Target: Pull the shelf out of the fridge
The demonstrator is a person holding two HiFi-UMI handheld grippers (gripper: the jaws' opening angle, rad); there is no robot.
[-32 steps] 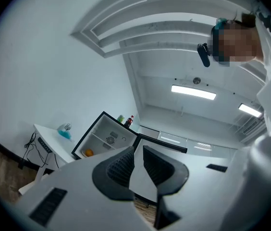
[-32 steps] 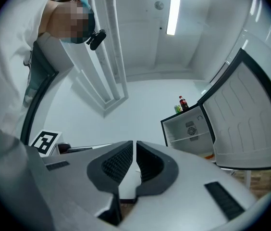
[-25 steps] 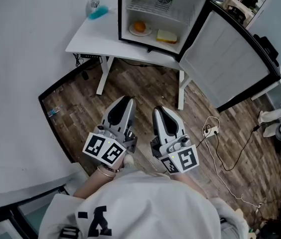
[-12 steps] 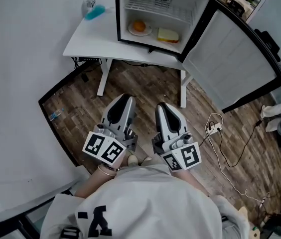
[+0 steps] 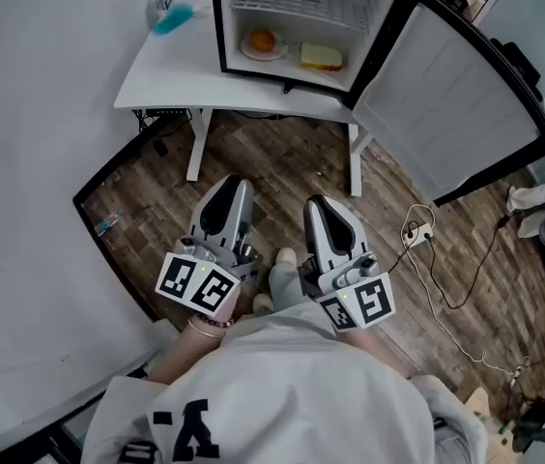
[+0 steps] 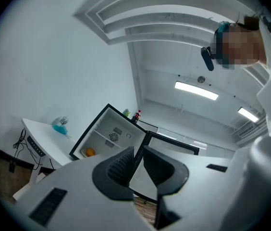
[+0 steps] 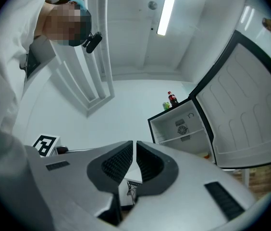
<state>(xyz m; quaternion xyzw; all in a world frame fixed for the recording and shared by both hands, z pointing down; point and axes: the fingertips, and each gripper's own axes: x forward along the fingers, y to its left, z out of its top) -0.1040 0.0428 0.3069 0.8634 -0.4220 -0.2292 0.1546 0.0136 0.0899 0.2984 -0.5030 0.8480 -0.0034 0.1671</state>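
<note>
The small fridge [image 5: 287, 22] stands open on a white table [image 5: 234, 90], far ahead of both grippers. Its white wire shelf [image 5: 292, 6] sits inside, above a plate with an orange [image 5: 262, 41] and a yellow sandwich [image 5: 321, 57]. My left gripper [image 5: 231, 186] and right gripper [image 5: 317, 205] hang side by side over the wooden floor, both shut and empty. In the left gripper view the shut left gripper [image 6: 138, 150] points up towards the fridge [image 6: 107, 138] and the shelf [image 6: 107, 135]. In the right gripper view the shelf [image 7: 182, 134] shows beyond the shut right gripper [image 7: 135, 150].
The fridge door [image 5: 456, 95] swings wide open to the right. A vessel with blue liquid [image 5: 166, 14] stands on the table's left corner. Two bottles [image 7: 171, 100] stand on top of the fridge. Cables and a power strip [image 5: 414, 232] lie on the floor at the right. A white wall runs along the left.
The fridge and table have slid up and left in the head view. A foot now shows between the grippers. Both grippers stay shut.
</note>
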